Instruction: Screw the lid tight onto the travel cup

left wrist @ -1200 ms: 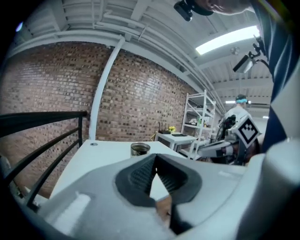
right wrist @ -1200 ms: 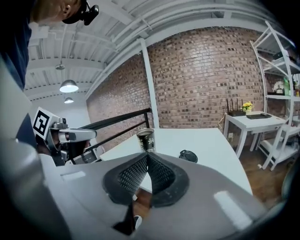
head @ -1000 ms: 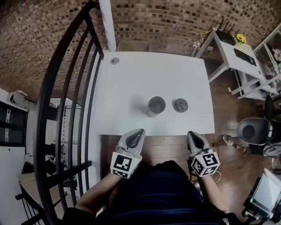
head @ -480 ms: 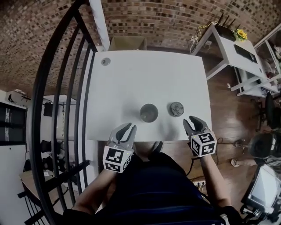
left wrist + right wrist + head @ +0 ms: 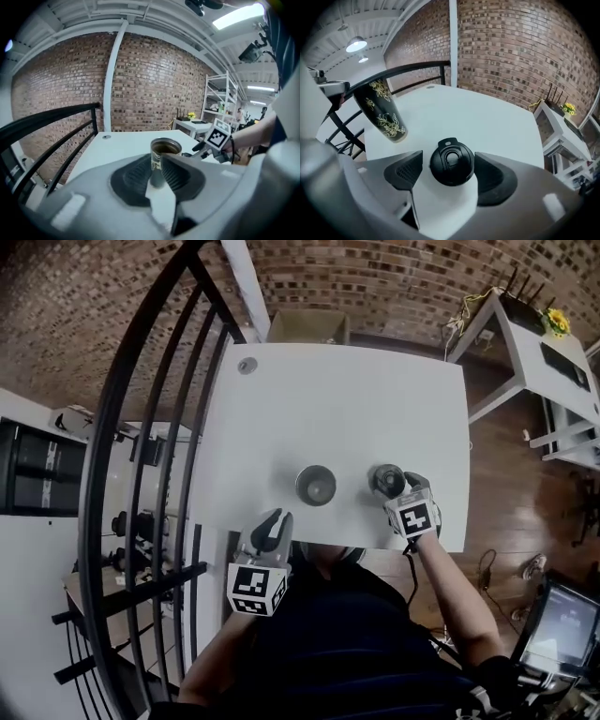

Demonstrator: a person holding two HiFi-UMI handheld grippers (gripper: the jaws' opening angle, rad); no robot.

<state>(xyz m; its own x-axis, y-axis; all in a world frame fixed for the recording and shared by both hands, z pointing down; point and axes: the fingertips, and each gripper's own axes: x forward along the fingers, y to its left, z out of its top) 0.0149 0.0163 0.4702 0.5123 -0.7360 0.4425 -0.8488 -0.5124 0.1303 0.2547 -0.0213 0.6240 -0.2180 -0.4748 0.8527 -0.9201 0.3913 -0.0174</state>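
though both have just opened, left tool (image 5: 273, 519) is empty and right tool (image 5: 401, 489) straddles the lid (image 5: 451, 161).

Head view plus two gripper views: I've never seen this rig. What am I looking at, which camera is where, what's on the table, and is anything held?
There is no robot here: a person holds a two-finger gripper in each hand. The head view looks down from the person's head. Each gripper view rides on its gripper and looks along its fingers. On the white table stand an open travel cup and its black lid. The left gripper hangs at the table's near edge. Its fingers have just opened a little, and the cup stands beyond them, untouched. The right gripper has just opened its fingers wide on either side of the lid, with a gap on each side. Nothing is held yet.
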